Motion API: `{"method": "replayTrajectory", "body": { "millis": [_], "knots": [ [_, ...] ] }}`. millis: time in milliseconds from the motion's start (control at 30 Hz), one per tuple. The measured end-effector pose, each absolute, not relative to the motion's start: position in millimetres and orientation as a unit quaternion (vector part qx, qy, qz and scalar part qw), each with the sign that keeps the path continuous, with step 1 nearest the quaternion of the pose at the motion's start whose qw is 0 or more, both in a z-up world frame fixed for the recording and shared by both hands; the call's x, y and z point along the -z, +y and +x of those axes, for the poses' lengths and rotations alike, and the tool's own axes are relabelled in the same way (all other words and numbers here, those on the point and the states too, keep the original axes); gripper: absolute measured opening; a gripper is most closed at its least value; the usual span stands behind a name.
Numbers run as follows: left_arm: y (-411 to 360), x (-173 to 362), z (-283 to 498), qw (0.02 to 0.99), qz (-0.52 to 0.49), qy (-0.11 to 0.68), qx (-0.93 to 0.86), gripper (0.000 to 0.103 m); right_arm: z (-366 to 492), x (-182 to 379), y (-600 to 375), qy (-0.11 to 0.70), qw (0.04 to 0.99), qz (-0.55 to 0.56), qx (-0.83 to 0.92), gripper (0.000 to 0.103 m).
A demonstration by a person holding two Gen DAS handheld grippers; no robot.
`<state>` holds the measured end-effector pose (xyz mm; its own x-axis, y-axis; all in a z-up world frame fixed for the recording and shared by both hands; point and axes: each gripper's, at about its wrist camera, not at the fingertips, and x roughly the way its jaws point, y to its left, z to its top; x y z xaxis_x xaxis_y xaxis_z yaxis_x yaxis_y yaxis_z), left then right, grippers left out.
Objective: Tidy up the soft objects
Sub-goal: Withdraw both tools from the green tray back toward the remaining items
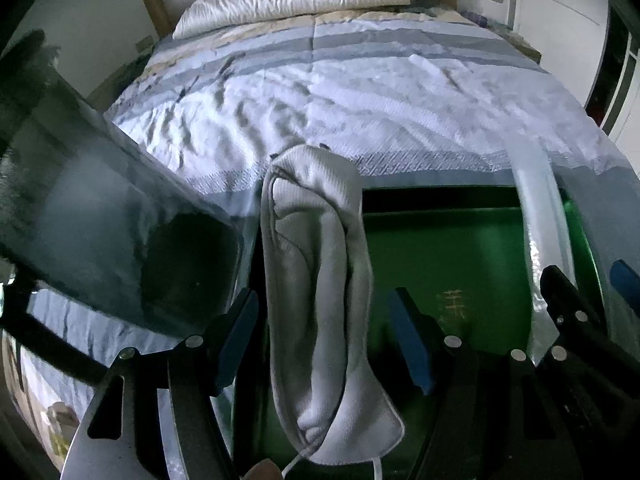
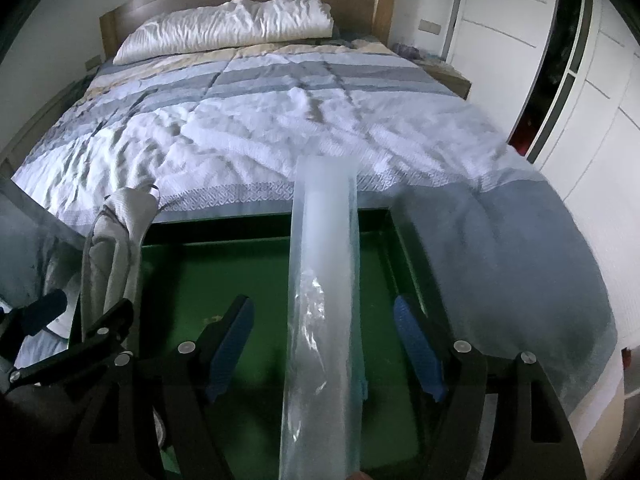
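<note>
A grey-white folded cloth hangs lengthwise between the blue pads of my left gripper, which stands open; neither pad presses on the cloth. Its lower end reaches into a green bin at the foot of the bed. In the right wrist view a long translucent plastic roll runs between the pads of my right gripper, also open and clear of it on both sides, over the same green bin. The cloth and left gripper show at the left; the right gripper shows beside the roll.
Beyond the bin lies a bed with a blue-and-white quilt and a white pillow at the wooden headboard. White wardrobe doors stand at the right. A dark translucent panel leans in close at the left.
</note>
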<state>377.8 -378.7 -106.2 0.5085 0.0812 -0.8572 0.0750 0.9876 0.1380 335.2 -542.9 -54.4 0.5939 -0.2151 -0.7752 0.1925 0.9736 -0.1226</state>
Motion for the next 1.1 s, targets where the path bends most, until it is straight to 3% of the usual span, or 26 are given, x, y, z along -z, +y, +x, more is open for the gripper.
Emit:
{"method": "replayTrajectory", "body": {
  "millis": [633,1100],
  "knots": [
    [-344.4,32.9,317.5,0.889,0.047,0.455,0.019,0.062,254.3,-10.3,-515.8,0.387,0.909,-0.031,0.152,0.073],
    [-292.1,-18.2,191.9,0.907,0.013,0.415,0.071,0.062,130.3,-50.8,-473.5,0.357,0.920,-0.045,0.153,0.072]
  ]
}}
